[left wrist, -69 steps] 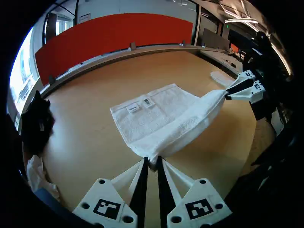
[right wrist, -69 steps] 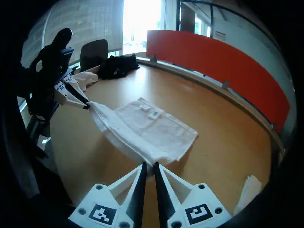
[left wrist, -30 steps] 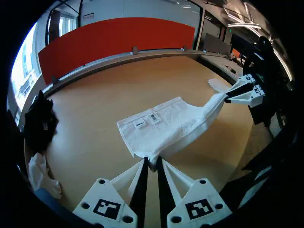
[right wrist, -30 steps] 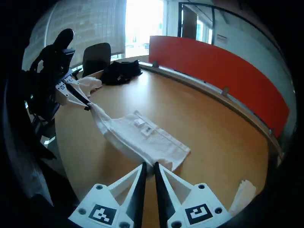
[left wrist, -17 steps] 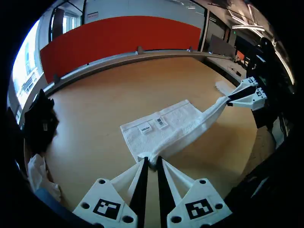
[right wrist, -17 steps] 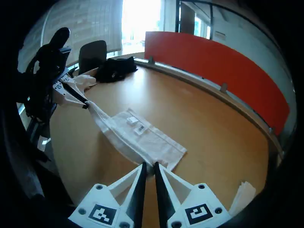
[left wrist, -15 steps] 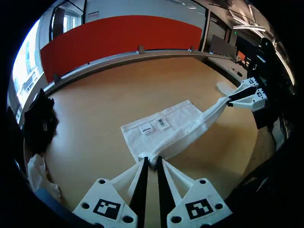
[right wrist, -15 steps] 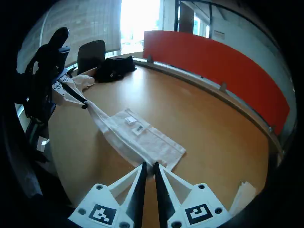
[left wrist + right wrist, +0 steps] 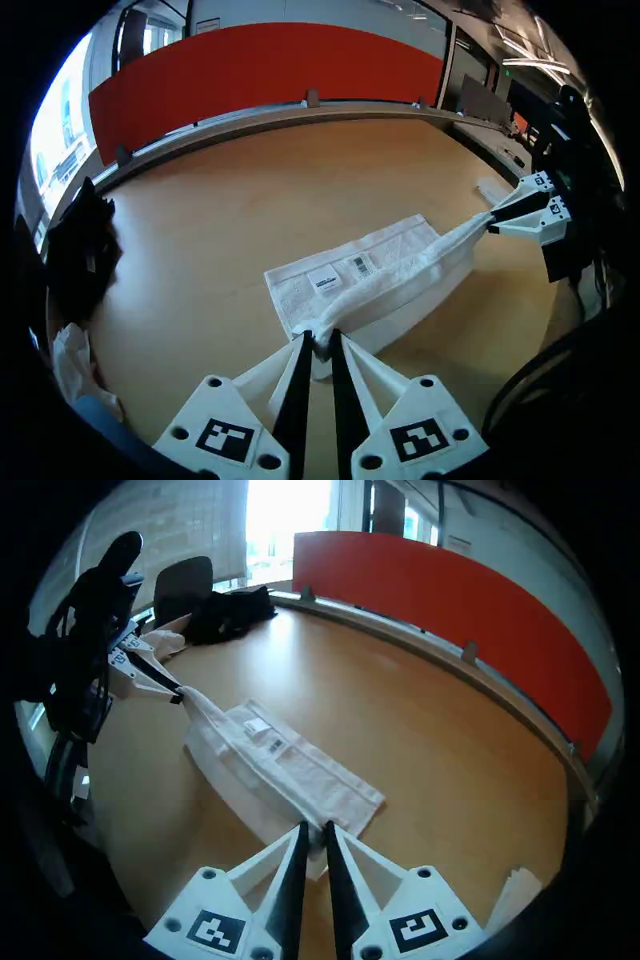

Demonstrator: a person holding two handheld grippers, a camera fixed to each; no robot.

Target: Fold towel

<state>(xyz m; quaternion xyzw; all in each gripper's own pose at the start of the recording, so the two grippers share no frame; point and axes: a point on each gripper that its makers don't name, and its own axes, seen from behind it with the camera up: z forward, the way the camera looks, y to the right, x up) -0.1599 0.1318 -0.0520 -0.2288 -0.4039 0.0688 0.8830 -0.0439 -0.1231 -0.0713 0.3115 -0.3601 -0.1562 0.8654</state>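
A white towel (image 9: 364, 268) with two sewn labels lies partly on the wooden table (image 9: 224, 208); its near edge is lifted and stretched between the two grippers. My left gripper (image 9: 318, 346) is shut on one corner of that edge, low in the left gripper view. The right gripper (image 9: 490, 223) pinches the other corner at the right of that view. In the right gripper view, my right gripper (image 9: 313, 832) is shut on the towel (image 9: 280, 764), and the left gripper (image 9: 178, 694) holds the far corner at the left.
A red partition (image 9: 264, 68) runs along the table's far edge. A black bag (image 9: 80, 248) and crumpled white cloth (image 9: 76, 372) sit at the left. A folded white cloth (image 9: 520, 888) lies at the right of the right gripper view; a chair (image 9: 182, 588) stands behind.
Both grippers have carried the held edge farther over the towel. The flat part now looks narrower, and a lower layer hangs beneath the lifted edge.
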